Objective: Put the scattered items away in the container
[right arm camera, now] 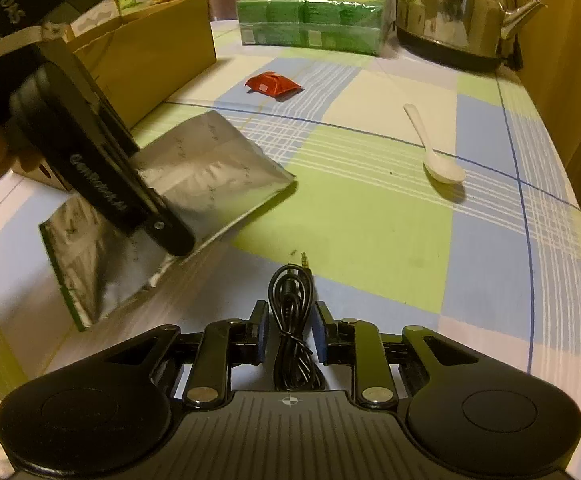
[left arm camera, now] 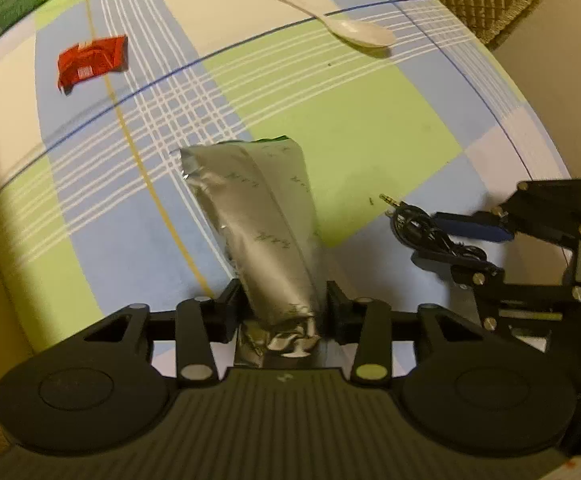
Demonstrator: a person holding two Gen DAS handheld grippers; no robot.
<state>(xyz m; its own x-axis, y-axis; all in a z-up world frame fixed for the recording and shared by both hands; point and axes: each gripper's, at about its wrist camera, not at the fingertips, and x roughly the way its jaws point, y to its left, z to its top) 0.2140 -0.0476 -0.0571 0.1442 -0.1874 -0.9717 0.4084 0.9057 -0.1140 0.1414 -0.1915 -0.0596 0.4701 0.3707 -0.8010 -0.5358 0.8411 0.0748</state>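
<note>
Left wrist view: left hand-held gripper point(left arm camera: 282, 300) is clamping the silver pouch point(left arm camera: 258, 216), right hand-held gripper point(right arm camera: 290, 332) is loosely straddling the coiled cable point(right arm camera: 292, 308) without pinching; next, carrying both to the cardboard box point(right arm camera: 150, 52) at upper left

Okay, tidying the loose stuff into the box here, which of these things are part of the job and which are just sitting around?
Part of the job:
- silver foil pouch, gripped by the left gripper
- black audio cable, between the right gripper fingers
- red packet
- white spoon
- cardboard box, the container

Just sitting around:
- steel kettle
- green packs
- checked tablecloth
</note>
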